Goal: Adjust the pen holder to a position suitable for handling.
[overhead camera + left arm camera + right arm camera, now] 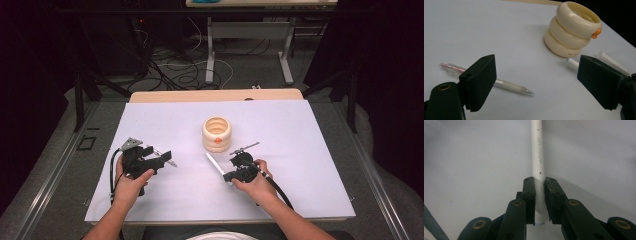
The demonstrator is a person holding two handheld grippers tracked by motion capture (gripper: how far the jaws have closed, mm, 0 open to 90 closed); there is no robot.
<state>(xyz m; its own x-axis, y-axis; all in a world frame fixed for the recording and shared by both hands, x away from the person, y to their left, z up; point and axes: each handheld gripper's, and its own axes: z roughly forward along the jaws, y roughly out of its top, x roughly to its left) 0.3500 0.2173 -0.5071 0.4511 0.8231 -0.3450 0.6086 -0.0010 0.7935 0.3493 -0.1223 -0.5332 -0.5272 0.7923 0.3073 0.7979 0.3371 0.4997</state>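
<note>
We clamp our right gripper [539, 202] on a white pen [538, 157] printed "KEY POINTE" | left gripper [536, 82] spread above clear pen [509, 86] | worktop [300, 165]

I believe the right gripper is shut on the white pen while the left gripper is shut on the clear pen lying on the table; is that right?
Not quite. The left gripper is open: the left gripper view shows its jaws wide apart, with the clear pen lying free on the table between them. The right gripper is indeed shut on the white pen.
</note>
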